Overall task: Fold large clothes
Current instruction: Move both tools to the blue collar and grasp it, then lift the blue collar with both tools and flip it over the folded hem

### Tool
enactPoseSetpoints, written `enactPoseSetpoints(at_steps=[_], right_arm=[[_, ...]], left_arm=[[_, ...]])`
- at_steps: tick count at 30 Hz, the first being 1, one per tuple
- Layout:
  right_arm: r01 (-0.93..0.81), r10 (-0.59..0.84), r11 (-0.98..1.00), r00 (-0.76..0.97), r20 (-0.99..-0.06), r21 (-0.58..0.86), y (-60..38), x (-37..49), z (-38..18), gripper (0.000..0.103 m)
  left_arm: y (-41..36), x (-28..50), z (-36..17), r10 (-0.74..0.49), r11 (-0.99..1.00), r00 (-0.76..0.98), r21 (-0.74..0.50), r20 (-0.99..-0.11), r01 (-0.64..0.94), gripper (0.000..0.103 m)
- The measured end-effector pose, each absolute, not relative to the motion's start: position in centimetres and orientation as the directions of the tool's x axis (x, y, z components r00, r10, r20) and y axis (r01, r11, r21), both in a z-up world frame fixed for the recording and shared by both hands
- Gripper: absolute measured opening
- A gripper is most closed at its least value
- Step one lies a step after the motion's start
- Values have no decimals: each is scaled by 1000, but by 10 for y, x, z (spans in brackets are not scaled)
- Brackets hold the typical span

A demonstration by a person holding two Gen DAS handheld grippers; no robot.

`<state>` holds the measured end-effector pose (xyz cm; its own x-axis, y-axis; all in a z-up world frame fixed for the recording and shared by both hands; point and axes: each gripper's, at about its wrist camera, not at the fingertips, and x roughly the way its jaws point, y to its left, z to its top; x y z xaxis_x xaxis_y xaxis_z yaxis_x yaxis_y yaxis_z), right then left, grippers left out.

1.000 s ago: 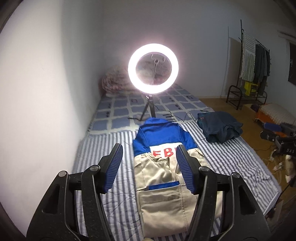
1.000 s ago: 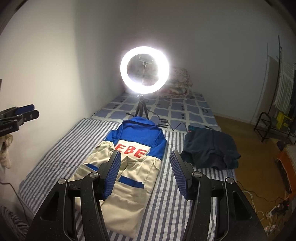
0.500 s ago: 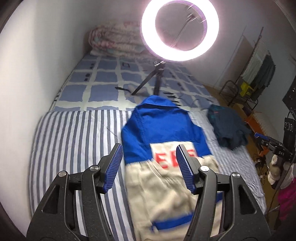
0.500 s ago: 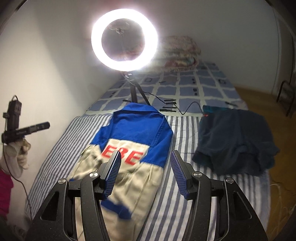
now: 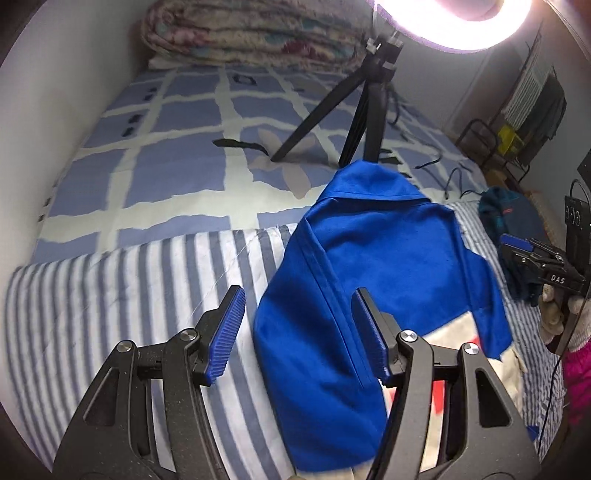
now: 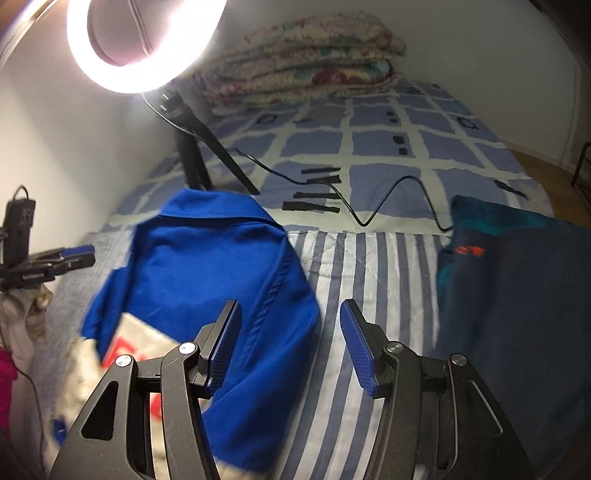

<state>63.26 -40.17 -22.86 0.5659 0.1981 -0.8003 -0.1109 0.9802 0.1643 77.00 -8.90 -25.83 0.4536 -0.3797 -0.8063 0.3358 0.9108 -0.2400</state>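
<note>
Both claws gape, nothing between the ribbed blue pads: left gripper (image 5: 297, 334) over the left shoulder edge of the blue-and-beige cotton work jacket (image 5: 373, 280), right gripper (image 6: 290, 341) over its right shoulder edge. Jacket lies flat, collar up, on striped quilted bedding (image 5: 122, 295). Dark navy crumpled garment (image 6: 517, 295) beside it; black tripod (image 5: 354, 110) beyond the collar.

My ring light (image 5: 448, 22) blows out to white at the top edge of both views; glare spreads over the wall (image 6: 74, 140) beside it. Room otherwise dim, corners black from the fisheye vignette. Straight lines bow toward the edges. Motion blur smears the striped sheet (image 5: 110, 295) and blue jacket (image 6: 207, 266). My claw arms stay sharp, shadowed underneath.
</note>
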Motion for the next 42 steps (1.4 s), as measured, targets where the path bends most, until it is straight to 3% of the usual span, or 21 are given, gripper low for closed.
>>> enactPoseSetpoints(at_steps=[7,13,15,17,20,25,42], right_arm=[[-119,225,974,508,-831,191,-402,664,-271,54],[-157,290,957,521,-803,244,-394,672,-279,54],[-171,309,951,516,-799,257,-390,675,-280,41],[-188,317,948,510,-799,257,-383,676,-279,23],[-197,306,951,508,-805,237,-376,677,-278,9],[-196,300,953,540,-786,230,-374,670,-264,4],[-279,363,931,636,-681,236,-363,598,-167,2]], left_arm=[[-112,801,-293,-327,914,430,-165,-842,371,61],[-130,806,-303,-336,900,429,-151,-838,409,40],[-131,806,-303,-345,898,429,-160,-835,410,34],[-133,806,-303,-349,893,428,-157,-834,421,19],[-135,803,-300,-349,891,438,-150,-829,428,8],[-132,794,-287,-350,897,483,-139,-803,419,5],[-112,701,-193,-411,883,606,-134,-681,450,3]])
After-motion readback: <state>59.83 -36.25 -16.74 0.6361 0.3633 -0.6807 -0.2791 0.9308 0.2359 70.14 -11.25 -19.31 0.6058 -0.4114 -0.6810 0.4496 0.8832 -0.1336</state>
